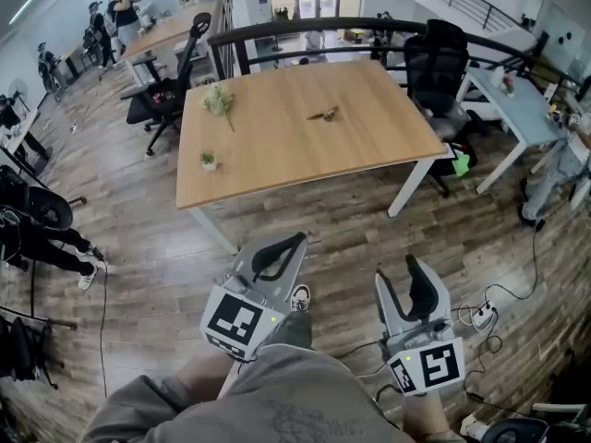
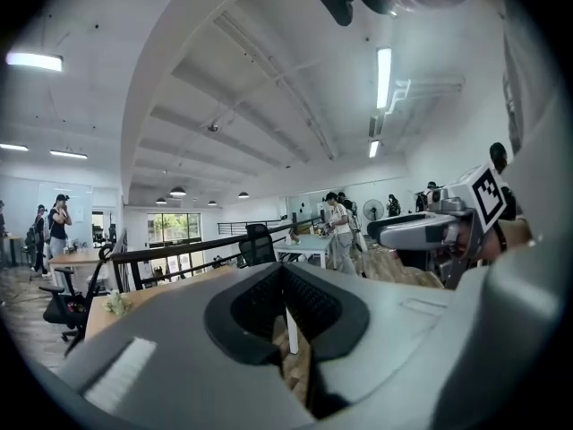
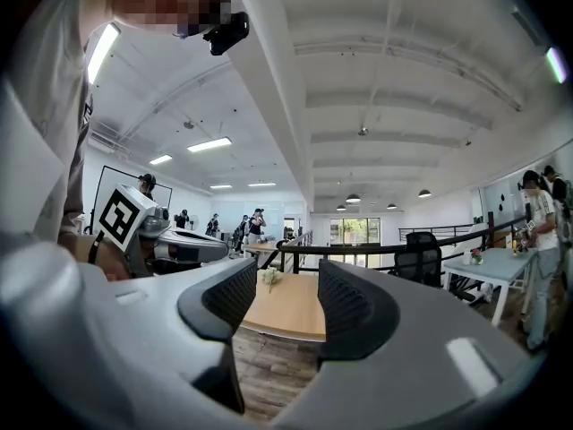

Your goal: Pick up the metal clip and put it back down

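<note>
Metal clip (image 1: 324, 113) location: on the wooden table (image 1: 388, 132), near the middle of the top, slightly toward the far edge and the right edge. It lies well apart from both grippers.

Left gripper (image 1: 297, 244): held over the wood floor (image 1: 148, 238), short of the table's near edge and close to the person's body. In the left gripper view its pads (image 2: 313, 305) meet at the tips, closed on nothing.

Right gripper (image 1: 397, 268): held beside the left one, also over the floor and short of the near edge. In the right gripper view its pads (image 3: 347, 307) stand wide apart; only the table and floor show through the gap.

Other items on the table: a flower sprig (image 1: 219, 100) near the far left corner, and a small potted plant (image 1: 209, 160) at the left edge, toward the near left corner.
</note>
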Demonstrator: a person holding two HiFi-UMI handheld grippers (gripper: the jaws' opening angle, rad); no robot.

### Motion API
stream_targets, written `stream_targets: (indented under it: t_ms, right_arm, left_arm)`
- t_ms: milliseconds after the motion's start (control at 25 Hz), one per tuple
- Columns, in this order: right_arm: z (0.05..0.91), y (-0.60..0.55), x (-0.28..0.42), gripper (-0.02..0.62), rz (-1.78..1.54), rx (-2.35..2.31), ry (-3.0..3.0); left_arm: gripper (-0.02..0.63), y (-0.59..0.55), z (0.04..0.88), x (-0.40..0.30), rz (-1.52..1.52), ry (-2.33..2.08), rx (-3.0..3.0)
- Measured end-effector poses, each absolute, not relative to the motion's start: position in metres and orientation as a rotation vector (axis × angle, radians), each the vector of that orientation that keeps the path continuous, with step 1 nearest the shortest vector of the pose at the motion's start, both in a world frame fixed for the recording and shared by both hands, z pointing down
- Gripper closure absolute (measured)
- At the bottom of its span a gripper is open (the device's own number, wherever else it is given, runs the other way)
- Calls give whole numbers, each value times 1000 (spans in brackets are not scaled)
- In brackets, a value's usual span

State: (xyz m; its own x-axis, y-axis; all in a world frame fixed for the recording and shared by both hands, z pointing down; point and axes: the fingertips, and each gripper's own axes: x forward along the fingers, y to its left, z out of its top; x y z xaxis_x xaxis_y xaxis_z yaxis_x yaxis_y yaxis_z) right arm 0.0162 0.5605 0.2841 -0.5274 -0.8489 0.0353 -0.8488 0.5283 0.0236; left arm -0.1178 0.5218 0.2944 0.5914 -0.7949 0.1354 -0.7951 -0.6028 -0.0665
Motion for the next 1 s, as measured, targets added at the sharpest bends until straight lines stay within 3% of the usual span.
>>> stream_targets:
  t_ms: [1000]
  right_arm:
    - [351,245,-54,397,132,1421,-2482]
  left_arm:
    - [604,228,330,-192,328,-1352,2777]
